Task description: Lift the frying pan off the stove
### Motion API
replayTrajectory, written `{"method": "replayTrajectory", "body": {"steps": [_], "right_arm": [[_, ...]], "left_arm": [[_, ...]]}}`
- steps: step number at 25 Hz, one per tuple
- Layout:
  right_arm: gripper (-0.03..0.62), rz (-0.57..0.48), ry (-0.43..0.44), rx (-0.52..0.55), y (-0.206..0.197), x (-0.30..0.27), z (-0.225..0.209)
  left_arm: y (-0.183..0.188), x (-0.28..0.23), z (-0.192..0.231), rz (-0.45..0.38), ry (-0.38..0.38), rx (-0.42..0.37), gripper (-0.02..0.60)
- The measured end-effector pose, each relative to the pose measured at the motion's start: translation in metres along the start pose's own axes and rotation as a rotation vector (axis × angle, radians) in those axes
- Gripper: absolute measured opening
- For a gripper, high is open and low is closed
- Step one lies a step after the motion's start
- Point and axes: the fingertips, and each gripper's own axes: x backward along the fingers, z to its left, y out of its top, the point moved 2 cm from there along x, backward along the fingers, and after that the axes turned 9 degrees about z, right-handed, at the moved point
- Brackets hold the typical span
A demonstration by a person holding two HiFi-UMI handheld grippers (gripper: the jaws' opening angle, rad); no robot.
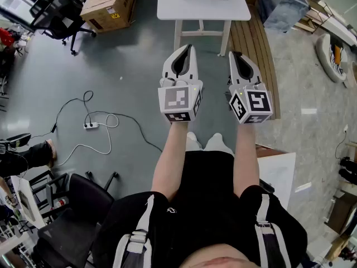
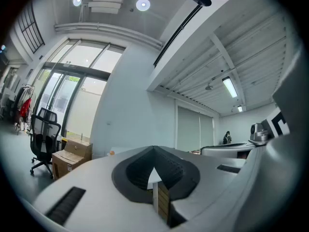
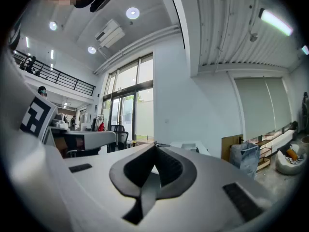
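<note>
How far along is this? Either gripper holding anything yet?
Done: nothing that shows. In hand: the left gripper and right gripper are both shut and empty, held side by side over the grey floor, pointing toward a white rectangular table. Left: the whole job. No frying pan or stove appears in any view, so the lift is not yet begun.

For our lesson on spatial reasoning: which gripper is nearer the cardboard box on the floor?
Left. The cardboard box lies ahead and off to the left of the left gripper; the right gripper is alongside, on the side farther from the box.
</note>
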Motion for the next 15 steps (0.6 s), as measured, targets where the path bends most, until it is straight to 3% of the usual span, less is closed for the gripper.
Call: {"method": "replayTrajectory", "body": {"steps": [5, 15], "right_arm": [[0.000, -0.009, 0.010, 0.001, 0.003, -0.003, 0.004], [0.003, -0.012, -0.003, 0.016, 0.007, -0.010, 0.005]], "left_arm": [[0.004, 0.001, 0.006, -0.028, 0.002, 0.020, 0.008], [0.002, -0.010, 0.012, -0.005, -0.006, 0.039, 0.008]]}}
